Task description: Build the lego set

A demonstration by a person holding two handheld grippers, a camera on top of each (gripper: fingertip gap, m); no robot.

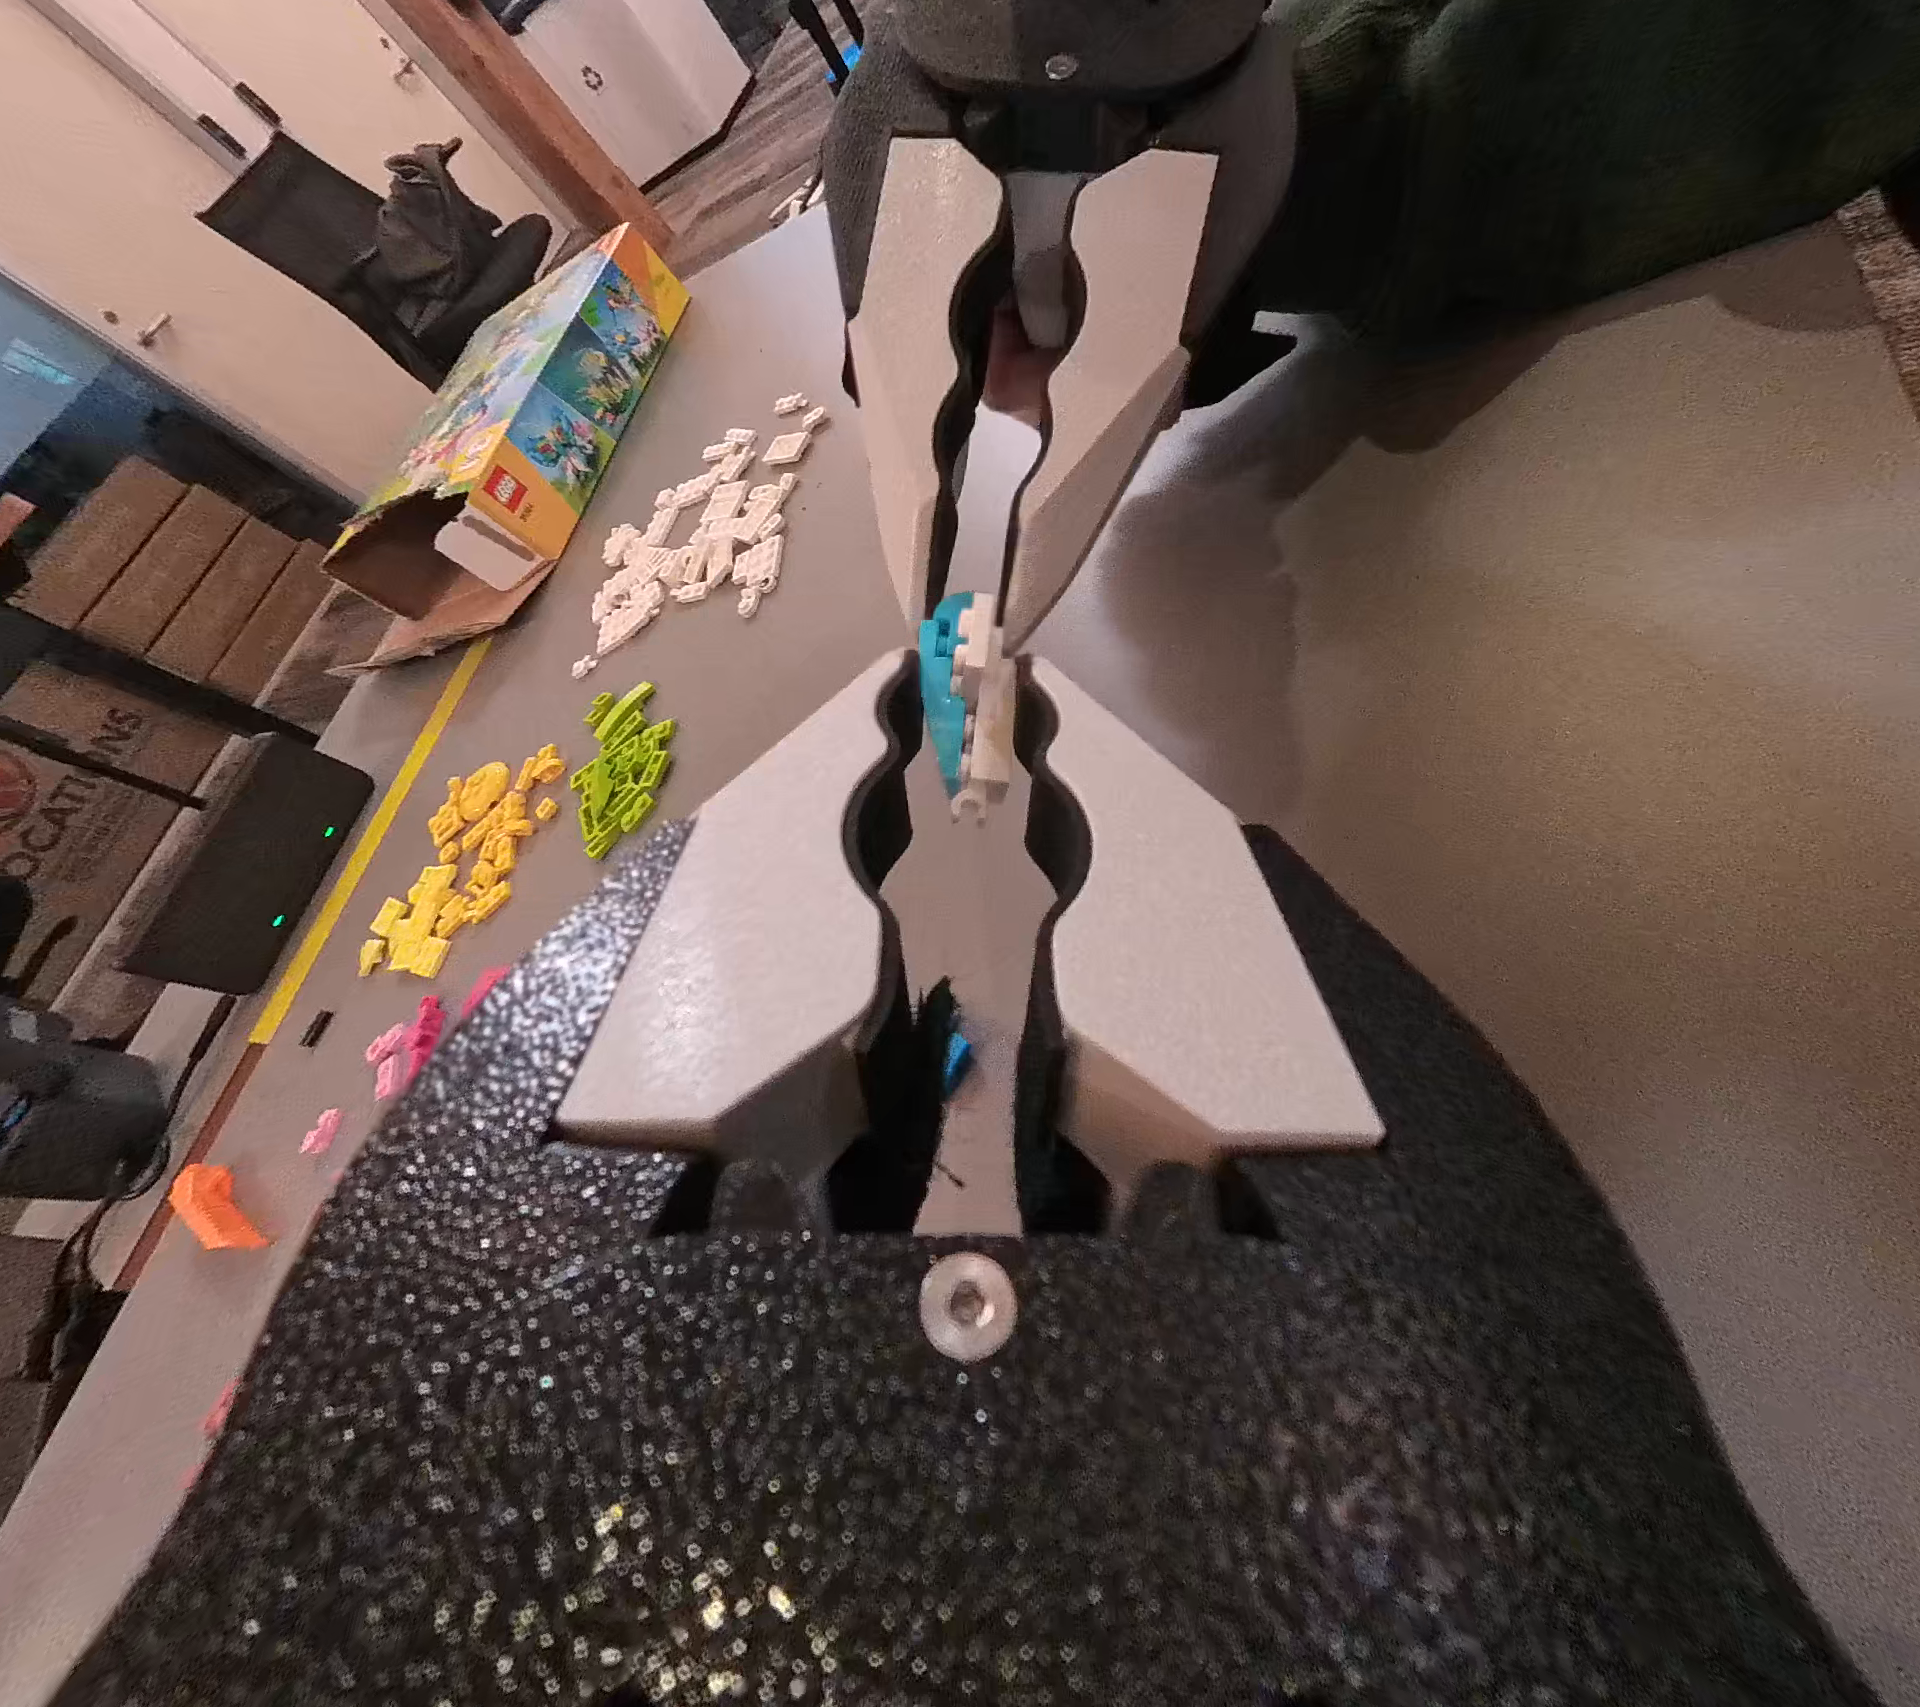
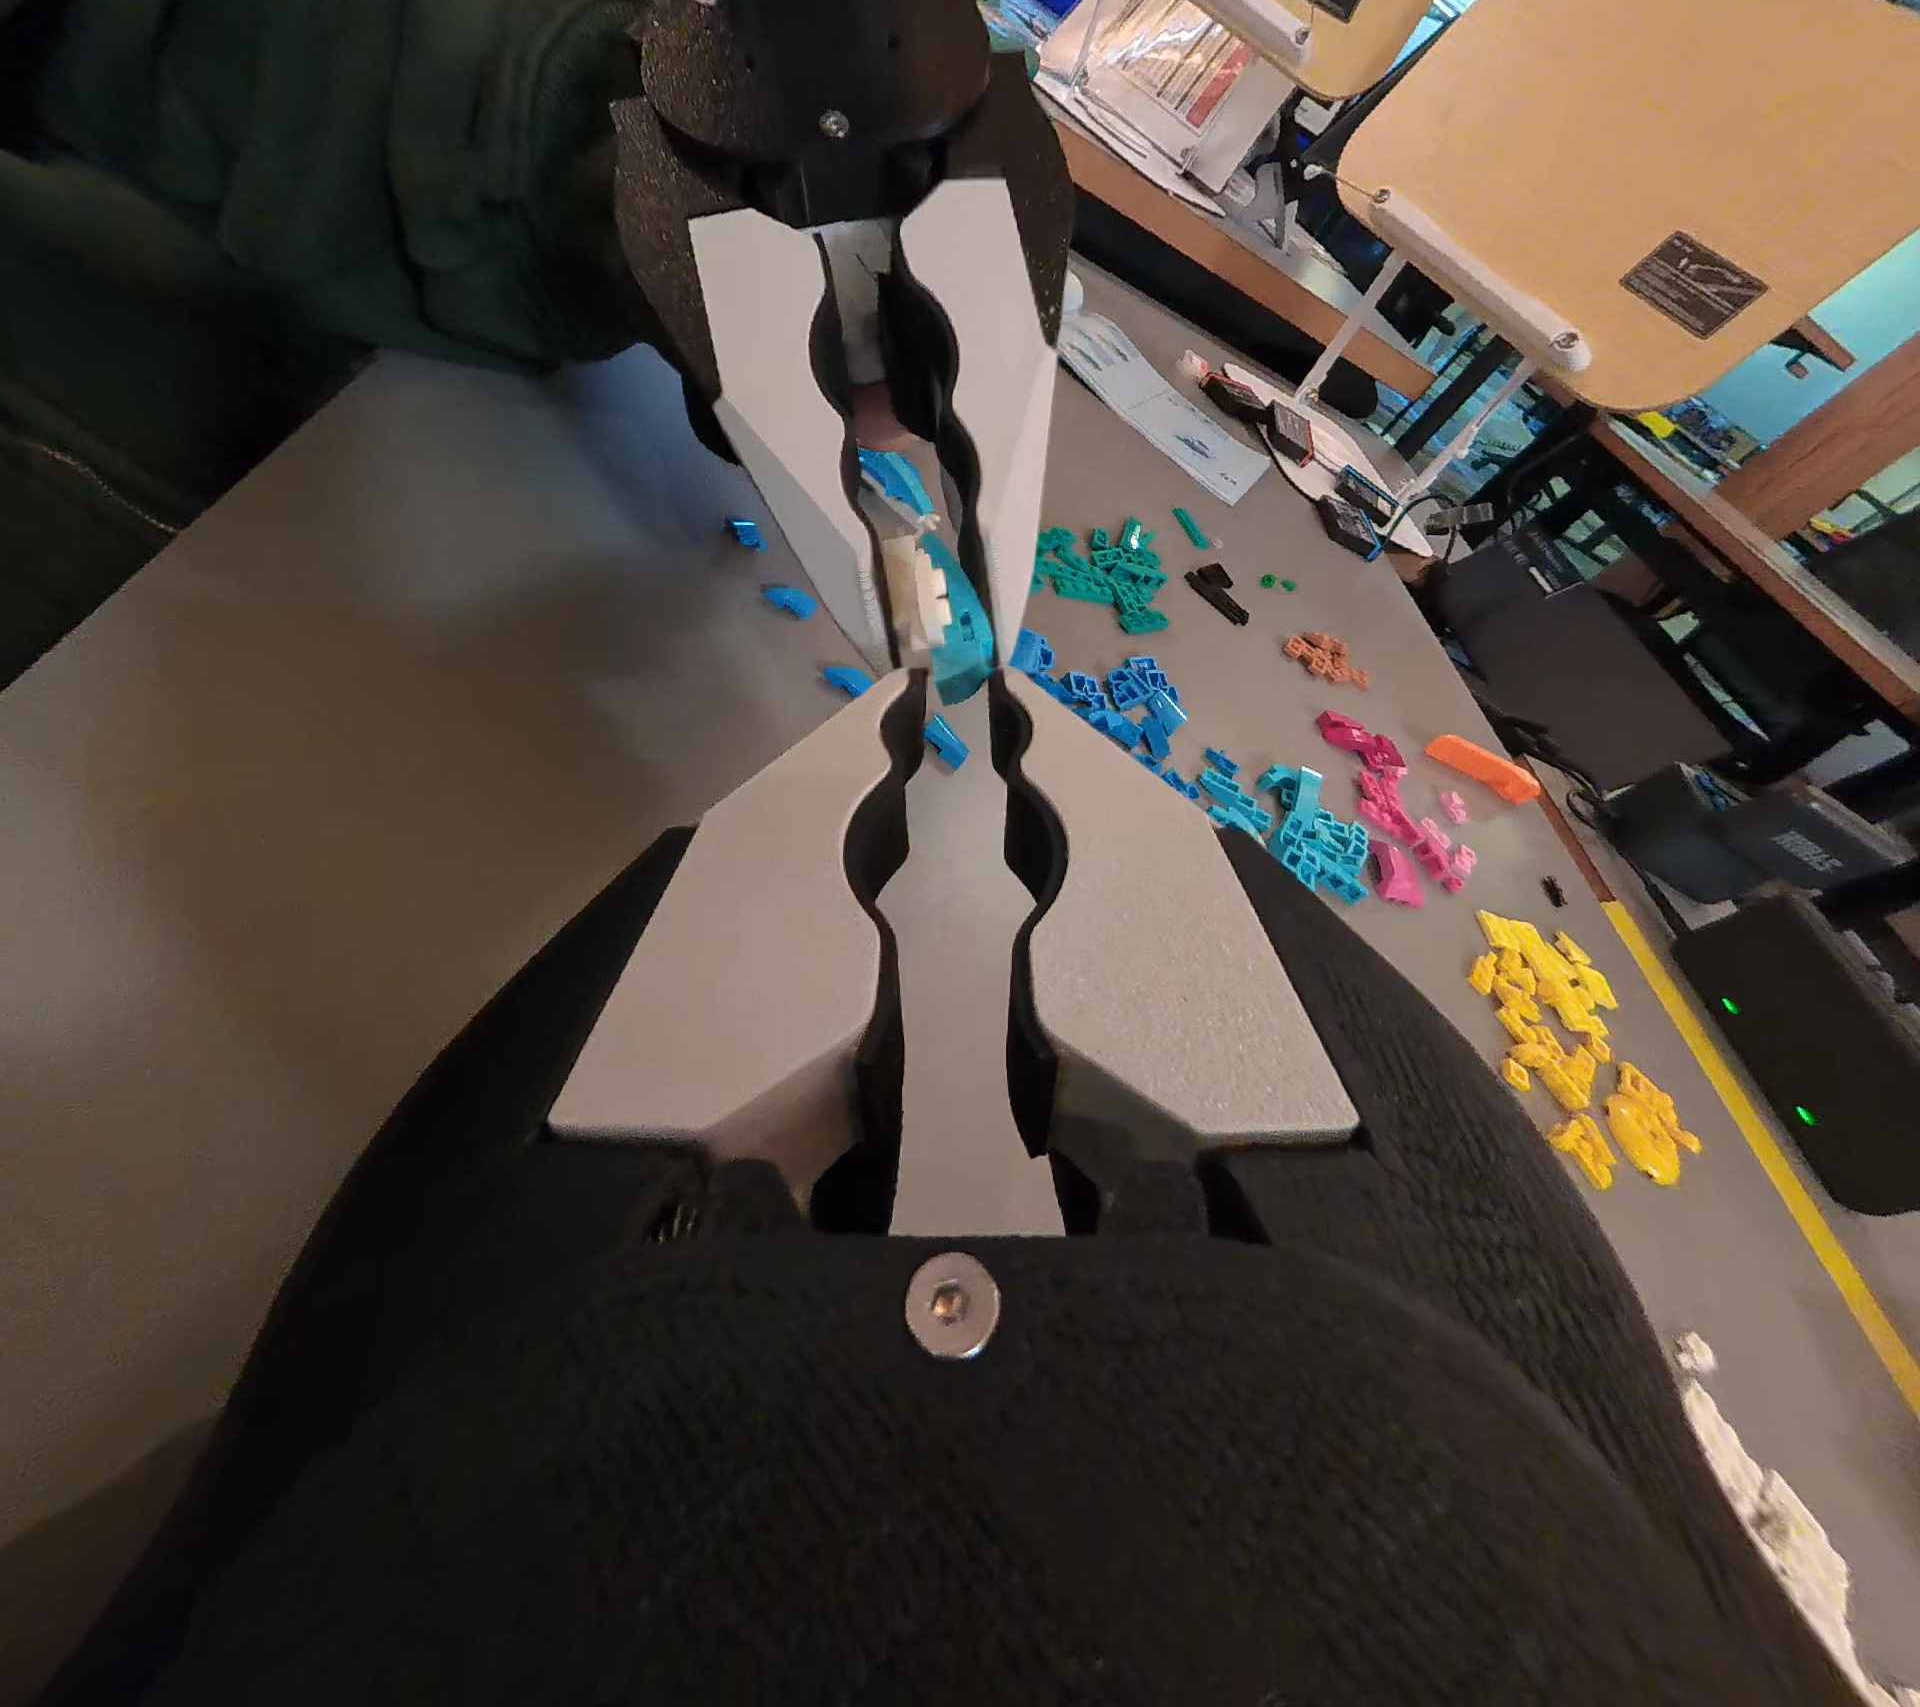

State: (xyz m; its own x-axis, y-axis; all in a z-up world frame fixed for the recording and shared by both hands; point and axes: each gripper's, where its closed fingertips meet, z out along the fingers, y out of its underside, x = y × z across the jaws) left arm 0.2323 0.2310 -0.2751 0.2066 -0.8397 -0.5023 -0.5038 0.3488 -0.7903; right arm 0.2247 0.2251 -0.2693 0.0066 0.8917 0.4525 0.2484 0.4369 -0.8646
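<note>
A small teal and white lego assembly (image 1: 961,712) is held in the air above the grey table (image 1: 1558,722), between the two grippers, which meet tip to tip. My left gripper (image 1: 966,670) is shut on it from below in the left wrist view. My right gripper (image 1: 975,623) comes from the far side and closes on its upper end. In the right wrist view the assembly (image 2: 951,618) sits between the left gripper's (image 2: 940,649) fingers. Its teal tip reaches between my right gripper's (image 2: 958,686) tips. A green sleeve holds each far gripper.
Sorted brick piles lie on the table: white (image 1: 696,545), lime (image 1: 623,764), yellow (image 1: 468,868), pink (image 1: 400,1044), blue (image 2: 1122,701), teal-green (image 2: 1101,571), light blue (image 2: 1299,826) and magenta (image 2: 1392,805). There are also an orange tool (image 2: 1481,764), the opened box (image 1: 540,400) and a booklet (image 2: 1164,410). Only a small space, under 4 cm, lies between the two pairs of fingers.
</note>
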